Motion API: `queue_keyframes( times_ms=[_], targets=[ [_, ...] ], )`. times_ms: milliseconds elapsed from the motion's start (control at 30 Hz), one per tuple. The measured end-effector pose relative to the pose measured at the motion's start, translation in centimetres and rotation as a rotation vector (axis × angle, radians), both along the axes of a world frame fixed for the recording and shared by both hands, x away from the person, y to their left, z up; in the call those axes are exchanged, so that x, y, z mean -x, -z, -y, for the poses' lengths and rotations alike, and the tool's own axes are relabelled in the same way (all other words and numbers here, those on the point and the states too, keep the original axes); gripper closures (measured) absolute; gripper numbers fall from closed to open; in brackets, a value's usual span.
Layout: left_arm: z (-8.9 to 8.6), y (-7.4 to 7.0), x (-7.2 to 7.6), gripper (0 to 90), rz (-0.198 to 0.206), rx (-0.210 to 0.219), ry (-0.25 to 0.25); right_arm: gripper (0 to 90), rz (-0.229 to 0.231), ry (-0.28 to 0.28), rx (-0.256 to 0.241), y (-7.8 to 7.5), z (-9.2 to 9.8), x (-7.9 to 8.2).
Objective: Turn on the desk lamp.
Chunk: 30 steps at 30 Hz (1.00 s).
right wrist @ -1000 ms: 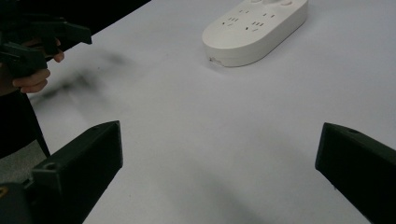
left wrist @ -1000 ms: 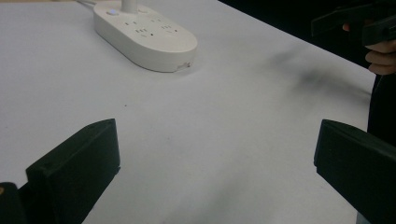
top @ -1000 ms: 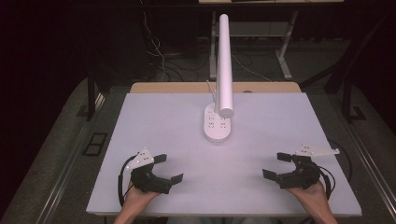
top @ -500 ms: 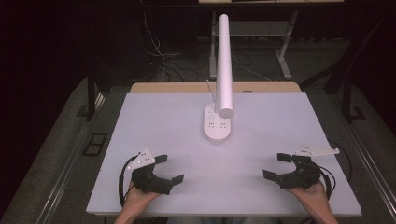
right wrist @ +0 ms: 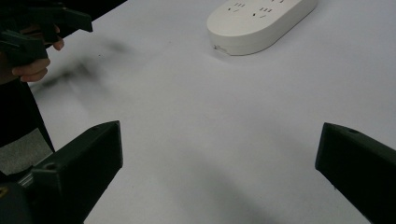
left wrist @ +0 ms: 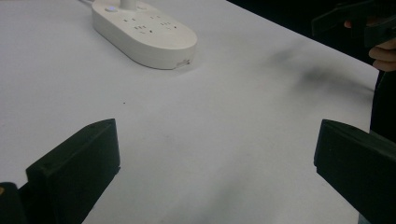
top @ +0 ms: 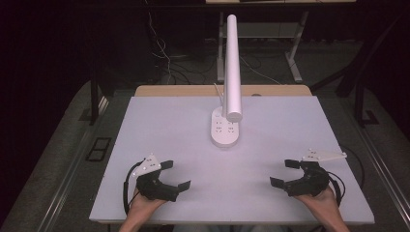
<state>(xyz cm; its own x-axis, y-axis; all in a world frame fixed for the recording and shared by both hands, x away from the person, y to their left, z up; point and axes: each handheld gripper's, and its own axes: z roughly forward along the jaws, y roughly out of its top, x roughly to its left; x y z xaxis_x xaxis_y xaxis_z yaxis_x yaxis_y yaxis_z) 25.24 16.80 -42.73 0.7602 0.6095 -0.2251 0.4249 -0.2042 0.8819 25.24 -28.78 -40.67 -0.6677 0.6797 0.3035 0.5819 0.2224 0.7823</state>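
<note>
A white desk lamp stands mid-table: its oval base (top: 225, 130) carries sockets, and its long white tube (top: 233, 67) leans toward me. The base also lies at the top of the left gripper view (left wrist: 144, 32) and of the right gripper view (right wrist: 261, 21). My left gripper (top: 175, 175) rests open near the front left of the white table (top: 193, 145), jaws wide apart with nothing between them. My right gripper (top: 285, 173) rests open near the front right, also holding nothing. Each is held by a hand at the table's front edge.
A wooden strip (top: 193, 90) runs along the table's far edge. Cables (top: 164, 58) and table legs (top: 292, 63) stand on the dark floor behind. The other hand's gripper appears far off in the left gripper view (left wrist: 359, 23) and the right gripper view (right wrist: 42, 23).
The left gripper has crept slightly right and forward along the table. The right gripper and the lamp have stayed put.
</note>
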Motion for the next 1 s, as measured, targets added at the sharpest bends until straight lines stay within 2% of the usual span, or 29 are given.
queue_keyframes(
  times_ms=[400,1000],
  targets=[
    [0.0,0.0,0.1,0.0,0.001,0.001,-0.003,0.5,-0.013,-0.024,0.029,-0.7,-0.6,-0.8],
    [-0.1,0.0,0.1,0.0,0.001,-0.001,-0.006,0.5,-0.013,-0.057,0.049,-2.6,-1.5,-4.1]
  ],
)
